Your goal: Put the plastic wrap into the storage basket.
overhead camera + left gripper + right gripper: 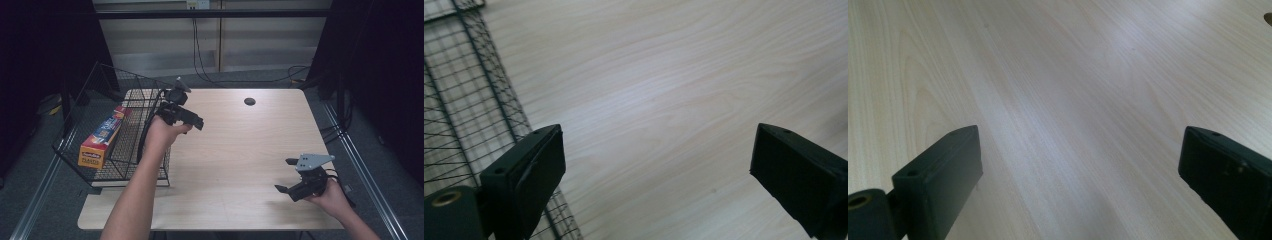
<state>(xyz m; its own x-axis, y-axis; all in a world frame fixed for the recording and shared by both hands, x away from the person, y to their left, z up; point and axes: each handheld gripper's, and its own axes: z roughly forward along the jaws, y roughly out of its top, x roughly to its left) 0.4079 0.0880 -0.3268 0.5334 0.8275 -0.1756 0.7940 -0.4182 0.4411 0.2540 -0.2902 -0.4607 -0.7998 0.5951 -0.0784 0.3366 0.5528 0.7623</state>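
High view: both the left tool point(186, 118) and the right tool point(290, 176) are spread, grasping nothing, and the left could snag the wire basket point(131, 150) just beside it.

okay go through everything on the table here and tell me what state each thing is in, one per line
Left gripper: jaws open, empty, held beside the basket.
Right gripper: jaws open, empty, low over the table.
Wire basket: upright at the table's left edge, holding the box.
Box: closed, lying lengthwise in the basket.
Table: bare wood.
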